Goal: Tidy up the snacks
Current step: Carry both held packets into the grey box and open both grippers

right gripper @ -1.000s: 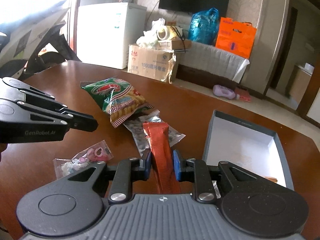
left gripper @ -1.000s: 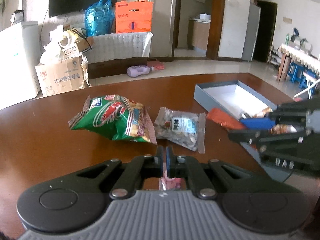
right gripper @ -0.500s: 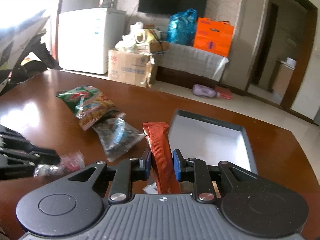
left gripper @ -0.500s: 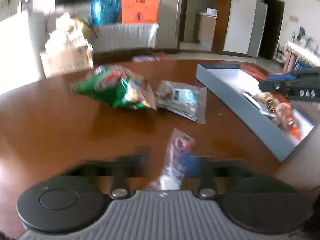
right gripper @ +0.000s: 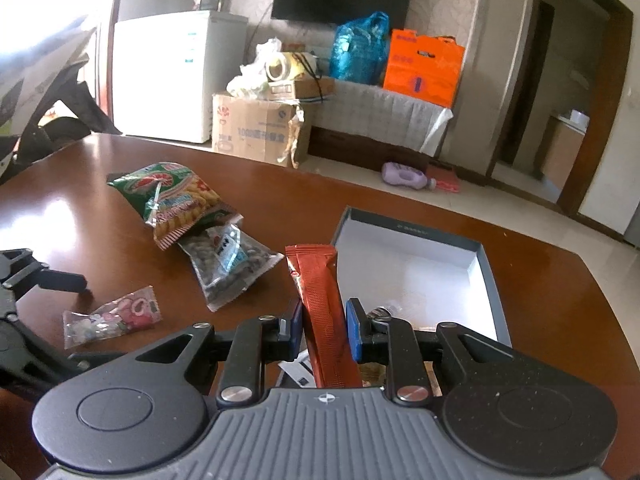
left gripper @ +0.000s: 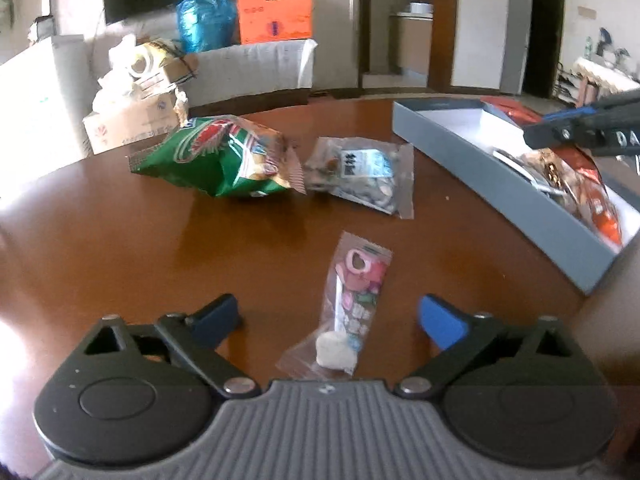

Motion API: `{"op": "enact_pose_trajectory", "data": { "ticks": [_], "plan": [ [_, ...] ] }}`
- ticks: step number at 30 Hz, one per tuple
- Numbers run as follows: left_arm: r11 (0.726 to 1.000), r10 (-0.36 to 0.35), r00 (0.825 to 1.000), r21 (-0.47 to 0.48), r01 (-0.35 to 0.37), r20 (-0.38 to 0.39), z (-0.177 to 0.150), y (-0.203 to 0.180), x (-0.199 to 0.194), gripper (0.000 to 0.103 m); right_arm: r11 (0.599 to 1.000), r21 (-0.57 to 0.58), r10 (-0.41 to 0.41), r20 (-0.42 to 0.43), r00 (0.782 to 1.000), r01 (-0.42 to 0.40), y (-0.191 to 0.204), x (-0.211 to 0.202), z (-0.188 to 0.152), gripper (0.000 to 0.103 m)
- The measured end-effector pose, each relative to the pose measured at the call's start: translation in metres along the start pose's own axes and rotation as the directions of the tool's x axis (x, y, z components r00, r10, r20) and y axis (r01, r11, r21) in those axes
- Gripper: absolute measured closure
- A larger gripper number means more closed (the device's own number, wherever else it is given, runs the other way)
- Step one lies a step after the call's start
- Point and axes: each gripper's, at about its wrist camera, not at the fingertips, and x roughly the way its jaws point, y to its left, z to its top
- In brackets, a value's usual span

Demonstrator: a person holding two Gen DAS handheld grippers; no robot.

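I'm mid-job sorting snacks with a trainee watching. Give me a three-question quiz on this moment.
1. True or false: the right gripper is shut on the red sachet.
2. Which snack lies between the fingers of the left gripper? A) green chip bag B) pink candy packet C) clear nut bag
3. Fill in: the grey box already holds ___.

Key:
1. True; its pads press on both sides of it.
2. B; the jaws are closing around it, pads not yet touching.
3. Some snacks, at its near end.
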Motion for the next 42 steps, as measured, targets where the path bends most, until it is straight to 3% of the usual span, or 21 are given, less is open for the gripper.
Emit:
{"op": "enact_pose_trajectory", "data": {
  "ticks": [1,2,7,12,16,22,30,36,42],
  "plan": [
    [1.000,0.004,1.000,0.003,-0.004,0.016,0.003,0.001,-0.001,0.095,1.000,-0.006,0.007,0.004,1.000,-0.007,0.003,-0.001,0.001,0.078],
    [1.000,0.001,1.000,0.001,-0.001,0.008,0.007,0.001,0.000,0.098,1.000,-0.014,0.015,0.007,1.000,-0.015,0.007,-0.001,0.002,0.078],
    [0.999,-0.044,0.999,-0.017,0.043,-0.020,0.015,0.008,0.004,0.101,0.999,-0.028,0.042,0.010,0.999,-0.042,0.021,-0.001,0.004,0.078],
    [0.996,-0.064,0.998,-0.068,0.066,0.023,0.014,0.018,-0.008,0.101,0.997,-0.050,0.066,0.010,0.998,-0.066,0.029,-0.002,0.004,0.078],
    [0.996,-0.089,0.994,-0.026,0.091,0.062,0.033,0.012,-0.023,0.101,0.996,-0.048,0.075,0.018,0.997,-0.075,0.030,-0.004,0.004,0.078],
    [0.983,-0.177,0.978,0.069,0.170,0.112,0.080,-0.036,-0.031,0.101,1.000,0.012,0.018,0.036,0.999,-0.019,0.004,-0.011,0.003,0.078],
    [0.961,-0.273,0.955,0.078,0.265,0.115,0.122,-0.119,0.007,0.101,0.990,0.088,-0.114,-0.007,0.993,0.114,-0.049,-0.009,-0.004,0.078],
    [0.957,-0.279,0.957,0.102,0.271,0.073,0.132,-0.170,0.039,0.101,0.979,0.120,-0.157,-0.074,0.985,0.165,-0.076,0.011,-0.020,0.078],
    [0.961,-0.268,0.962,0.082,0.263,0.047,0.132,-0.186,0.057,0.095,0.981,0.093,-0.161,-0.109,0.981,0.171,-0.079,0.026,-0.028,0.077]
  ]
}}
